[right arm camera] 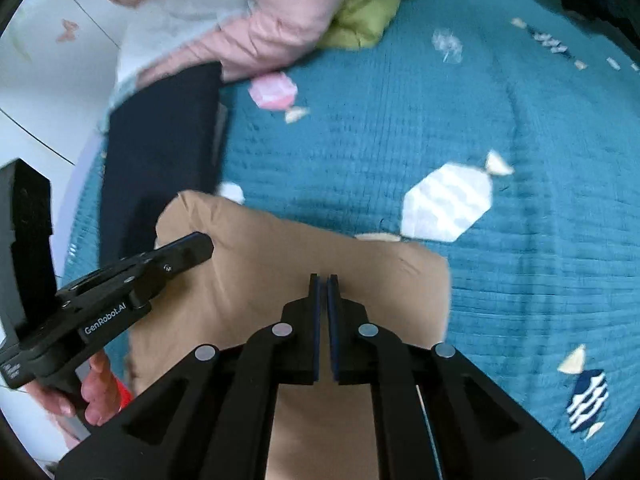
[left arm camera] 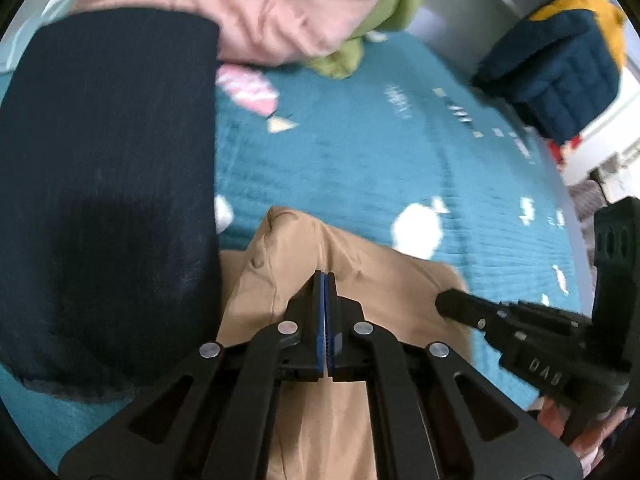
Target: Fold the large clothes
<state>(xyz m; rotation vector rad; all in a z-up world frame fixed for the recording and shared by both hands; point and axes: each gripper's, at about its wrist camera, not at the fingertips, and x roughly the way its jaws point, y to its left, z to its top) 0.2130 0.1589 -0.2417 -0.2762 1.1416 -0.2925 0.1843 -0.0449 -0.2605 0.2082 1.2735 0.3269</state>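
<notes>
On teal bedspread, both grippers pinch tan garment.

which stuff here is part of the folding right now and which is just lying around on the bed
In the job:
- tan garment
- left gripper, shut on its cloth
- right gripper, shut on its cloth

Lying about:
- dark navy folded garment
- pink jacket
- green garment
- teal bedspread underneath

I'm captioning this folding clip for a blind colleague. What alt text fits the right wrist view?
The right gripper, jaws shut, pinches a tan garment over a teal quilted bedspread, with the left gripper holding the cloth's far left corner. A folded dark garment lies to the left, with pink and green clothes piled behind.
</notes>
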